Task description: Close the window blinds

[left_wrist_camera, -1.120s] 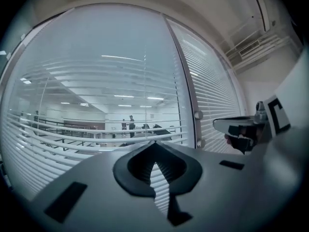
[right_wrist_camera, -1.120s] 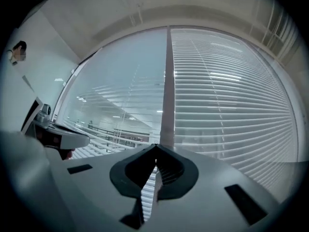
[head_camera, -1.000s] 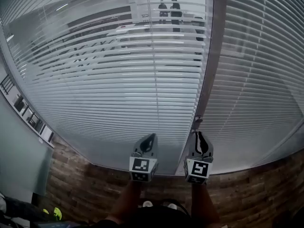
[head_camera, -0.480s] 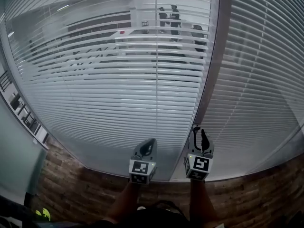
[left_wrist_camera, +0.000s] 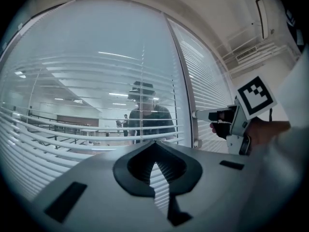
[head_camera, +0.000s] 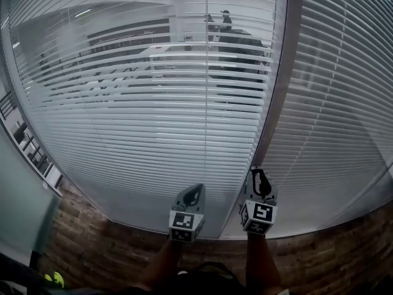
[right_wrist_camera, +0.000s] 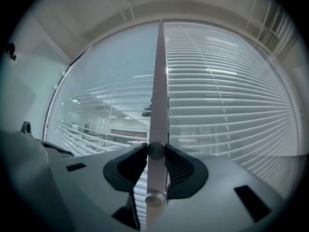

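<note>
Two panels of white slatted blinds hang on the window, the left panel (head_camera: 153,115) with its slats open and the right panel (head_camera: 331,103) more closed. A grey tilt wand (right_wrist_camera: 158,105) hangs by the mullion (head_camera: 277,91) between them. My right gripper (head_camera: 260,178) holds its jaws round the wand's lower end; they are closing, and the pads (right_wrist_camera: 137,161) touch both sides of its round knob. From the left gripper view the right gripper (left_wrist_camera: 205,115) shows at the right. My left gripper (head_camera: 194,193) hangs shut and empty before the left panel.
A dark brick wall (head_camera: 104,244) runs below the window sill. Through the slats I see an indoor hall with people (head_camera: 225,21) standing far off. A grey wall with small framed pictures (head_camera: 24,140) stands at the left.
The right gripper's jaws have opened from shut and now sit round the wand's end. Both grippers sit slightly lower in the view, which has tilted a little.
</note>
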### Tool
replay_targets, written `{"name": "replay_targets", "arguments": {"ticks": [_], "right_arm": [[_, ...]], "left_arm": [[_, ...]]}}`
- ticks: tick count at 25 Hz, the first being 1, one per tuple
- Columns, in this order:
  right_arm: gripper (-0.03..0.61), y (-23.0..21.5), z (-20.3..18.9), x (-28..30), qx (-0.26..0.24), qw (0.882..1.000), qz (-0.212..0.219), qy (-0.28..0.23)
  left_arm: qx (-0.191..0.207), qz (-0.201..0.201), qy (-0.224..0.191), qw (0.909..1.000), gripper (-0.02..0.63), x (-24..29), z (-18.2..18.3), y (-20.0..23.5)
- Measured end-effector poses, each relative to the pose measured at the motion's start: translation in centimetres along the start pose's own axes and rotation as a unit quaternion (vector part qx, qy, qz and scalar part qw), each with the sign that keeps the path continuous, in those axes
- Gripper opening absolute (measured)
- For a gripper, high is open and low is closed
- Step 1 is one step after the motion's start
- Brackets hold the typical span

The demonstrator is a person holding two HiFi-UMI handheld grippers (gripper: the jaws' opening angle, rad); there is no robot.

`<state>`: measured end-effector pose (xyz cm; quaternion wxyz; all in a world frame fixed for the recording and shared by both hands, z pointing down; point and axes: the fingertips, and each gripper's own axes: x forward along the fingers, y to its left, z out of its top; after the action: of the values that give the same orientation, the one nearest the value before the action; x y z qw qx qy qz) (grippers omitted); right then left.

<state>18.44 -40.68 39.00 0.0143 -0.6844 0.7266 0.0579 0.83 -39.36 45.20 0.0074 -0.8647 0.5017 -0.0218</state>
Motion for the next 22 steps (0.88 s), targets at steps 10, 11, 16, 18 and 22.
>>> {"name": "replay_targets", "arguments": {"ticks": [10,11,16,18,22], "right_arm": [[0.117,0.6,-1.1,0.5,-0.207,0.977,0.049,0.005],[0.117,0.7,-1.1,0.5,-0.236,0.970,0.050,0.011],[0.117,1.4,-1.3,0.4,-0.400,0.913,0.077,0.027],[0.117,1.5,-1.7,0.4,-0.466,0.880,0.085,0.031],[0.117,1.6,-2.2,0.4,-0.587,0.805,0.085,0.030]], "left_arm": [[0.094,0.015,0.010,0.9954,-0.006,-0.4,-1.2,-1.1],[0.103,0.018,0.014,0.9945,-0.006,-0.6,-1.4,-1.2],[0.092,0.030,0.021,0.9950,-0.006,-1.1,-1.9,-0.2],[0.077,0.029,0.018,0.9964,-0.006,-1.4,-1.9,0.0],[0.081,0.023,0.009,0.9964,-0.006,-1.6,-2.1,-0.2]]}}
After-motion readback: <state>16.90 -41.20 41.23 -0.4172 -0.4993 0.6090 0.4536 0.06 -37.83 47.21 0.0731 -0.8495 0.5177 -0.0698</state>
